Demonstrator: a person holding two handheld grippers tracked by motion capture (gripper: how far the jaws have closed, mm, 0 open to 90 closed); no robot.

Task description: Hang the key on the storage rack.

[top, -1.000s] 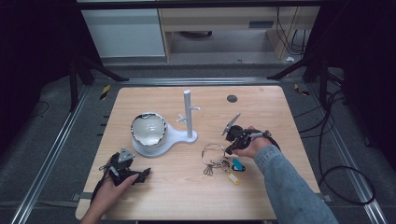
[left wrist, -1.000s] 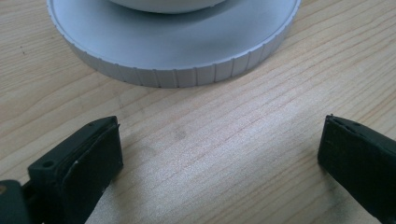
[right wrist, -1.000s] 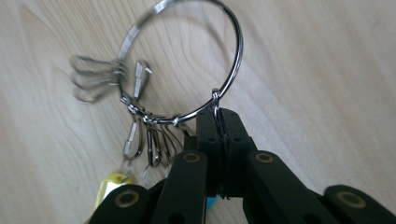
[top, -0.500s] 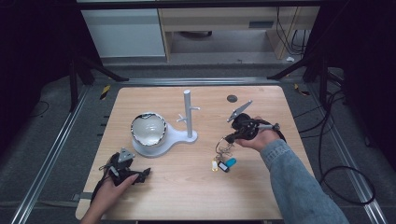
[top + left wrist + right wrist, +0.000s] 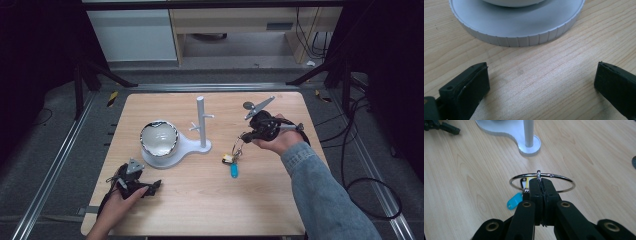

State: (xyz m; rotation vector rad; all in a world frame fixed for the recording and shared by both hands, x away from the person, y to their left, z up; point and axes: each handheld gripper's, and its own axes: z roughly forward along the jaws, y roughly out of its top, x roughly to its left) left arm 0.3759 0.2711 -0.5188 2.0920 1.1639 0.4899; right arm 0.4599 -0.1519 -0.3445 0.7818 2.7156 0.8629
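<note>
- Pale wood table (image 5: 200,200) sits on a dark floor with metal rails either side and pale cabinets behind it.
- At centre-left stands a white stand (image 5: 201,122): one upright post with short pegs on a flat base, and a bowl (image 5: 159,138) on the base's round end.
- Right gripper (image 5: 541,182) has its jaws pressed together on a wire key ring (image 5: 564,178), pinching it at the near side so the hoop stands out in front of the jaw tips.
- Gripping the rim leaves the hoop open, which I judge suits slipping it over one of the pegs.
- Ring hangs in the air right of the stand, lifted off the wood; the post is near but apart from it.
- Keys (image 5: 231,159) and a blue tag (image 5: 234,171) dangle under the ring. Whether their lowest ends touch the table I cannot tell.
- Ring is thin, bright, round metal with a small loop at its top beside the jaw tips. The tag is a small oval of blue plastic, and something yellow shows next to it.
- Left gripper (image 5: 541,82) lies low on the table near the front-left edge, jaws wide apart with bare wood between them, pointing at the ribbed edge of the base (image 5: 519,40).
- Likely it is parked there, clear of the work.
</note>
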